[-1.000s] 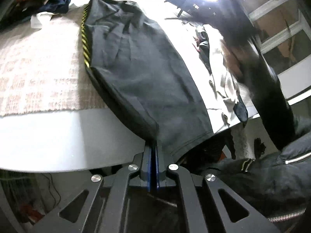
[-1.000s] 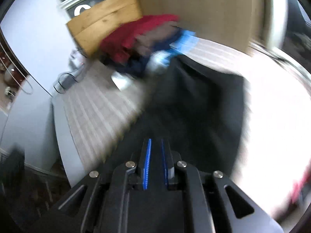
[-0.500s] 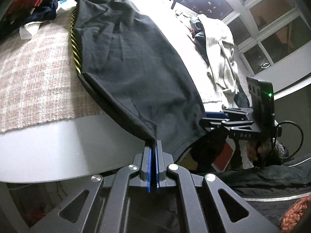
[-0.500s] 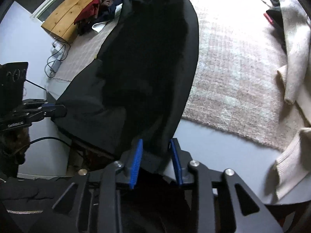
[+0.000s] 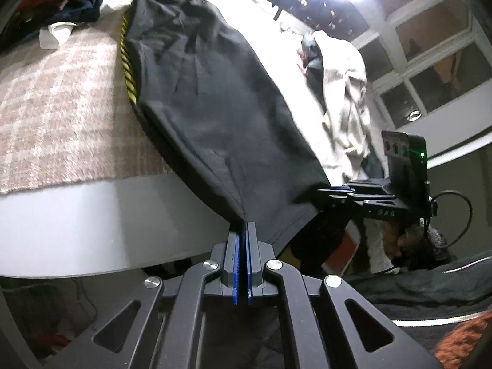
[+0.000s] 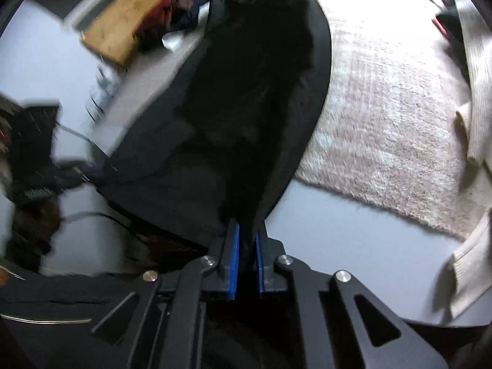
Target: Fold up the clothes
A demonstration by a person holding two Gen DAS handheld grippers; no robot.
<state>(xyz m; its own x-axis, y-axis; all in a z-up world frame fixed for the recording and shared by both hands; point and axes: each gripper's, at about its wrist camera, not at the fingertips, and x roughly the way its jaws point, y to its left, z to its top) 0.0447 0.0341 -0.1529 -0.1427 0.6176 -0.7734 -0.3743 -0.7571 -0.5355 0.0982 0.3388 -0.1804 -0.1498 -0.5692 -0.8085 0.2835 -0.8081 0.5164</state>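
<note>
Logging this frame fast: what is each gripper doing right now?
Left gripper: shut on the near edge of the black garment.
Right gripper: shut on the same garment's other near corner; its jaws stand slightly apart around bunched cloth.

Blown-out glare top right in left view, motion blur across right view, fisheye-bent edges, dark corners

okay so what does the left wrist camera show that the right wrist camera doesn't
Only the left wrist view shows the yellow stripe along the black garment's edge, the window, and the right gripper from outside. Only the right wrist view shows the wooden board and the left gripper, blurred. Both show the garment stretched over the blanket, pinched at its near end by both grippers, plus the clothes pile and pale sweater.
</note>
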